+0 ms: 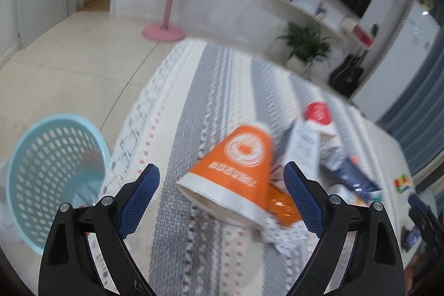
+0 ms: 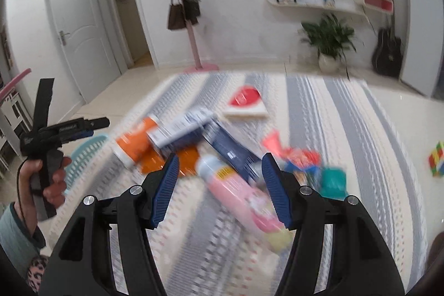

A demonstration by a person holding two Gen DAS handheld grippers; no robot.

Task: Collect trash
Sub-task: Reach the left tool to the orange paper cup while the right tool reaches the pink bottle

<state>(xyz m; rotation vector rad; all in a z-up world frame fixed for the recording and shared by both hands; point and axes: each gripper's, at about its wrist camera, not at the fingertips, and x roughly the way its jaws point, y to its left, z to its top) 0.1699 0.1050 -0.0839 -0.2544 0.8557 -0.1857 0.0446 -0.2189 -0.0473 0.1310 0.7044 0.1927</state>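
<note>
An orange paper cup (image 1: 236,174) lies on its side on the striped rug, between and just beyond the open jaws of my left gripper (image 1: 220,182). It also shows in the right wrist view (image 2: 136,142). My right gripper (image 2: 219,179) is open and empty above a pink and white bottle (image 2: 238,190) lying on the rug. More litter lies around: an orange wrapper (image 2: 169,161), a white and blue box (image 2: 186,128), a dark blue pack (image 2: 233,151), a red and white box (image 2: 245,101) and a teal piece (image 2: 334,181). A light blue mesh basket (image 1: 52,171) stands left of the rug.
The striped rug (image 2: 333,115) covers the tiled floor. A pink coat stand (image 2: 194,46) with bags, a potted plant (image 2: 328,43) and a black guitar (image 2: 387,52) stand by the far wall. A coloured cube (image 2: 437,160) lies at the rug's right edge. The left hand-held gripper (image 2: 66,129) shows at left.
</note>
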